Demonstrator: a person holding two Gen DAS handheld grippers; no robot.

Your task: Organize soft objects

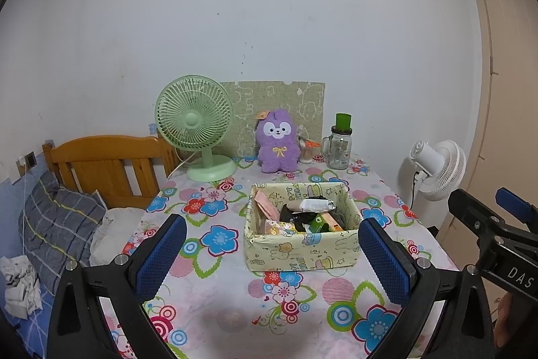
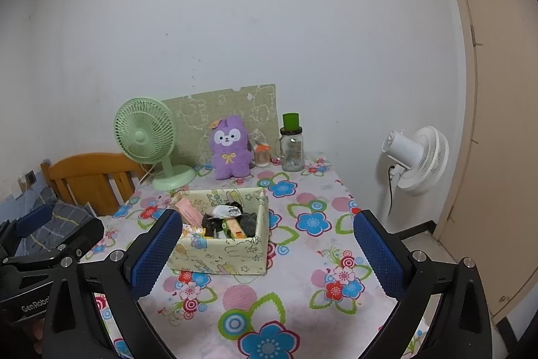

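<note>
Your left gripper hovers low over the table, its two fingers spread wide with nothing between them; the pads are blue, with a fine knurled mesh texture, set in matte black plastic arms with round silver bolts. Your right gripper is the same build and equally wide apart, empty.

The table wears a glossy cloth printed with blue, red and pink flowers and concentric rings. In the left wrist view the fabric storage box sits dead ahead at 12 o'clock, framed between your fingers — a soft-sided rectangular bin in pale yellow cartoon print, filled with a jumble of packets, dark cloth and a crinkled white wrapper. The purple plush toy stands upright beyond it at the wall edge, fuzzy, with a white face patch and a yellow bow. At 11 o'clock is a mint-green plastic desk fan with a round ribbed grille; at 1 o'clock, a clear glass jar with a handle and a green cap on top.

In the right wrist view the box lies toward 11 o'clock, partly behind your left-hand pad.

Only the left view shows the crumpled white cloth at 9 o'clock, on blue bedding beside a grey plaid pillow. Both views catch the wooden headboard and a white standing fan off the table's right side.
</note>
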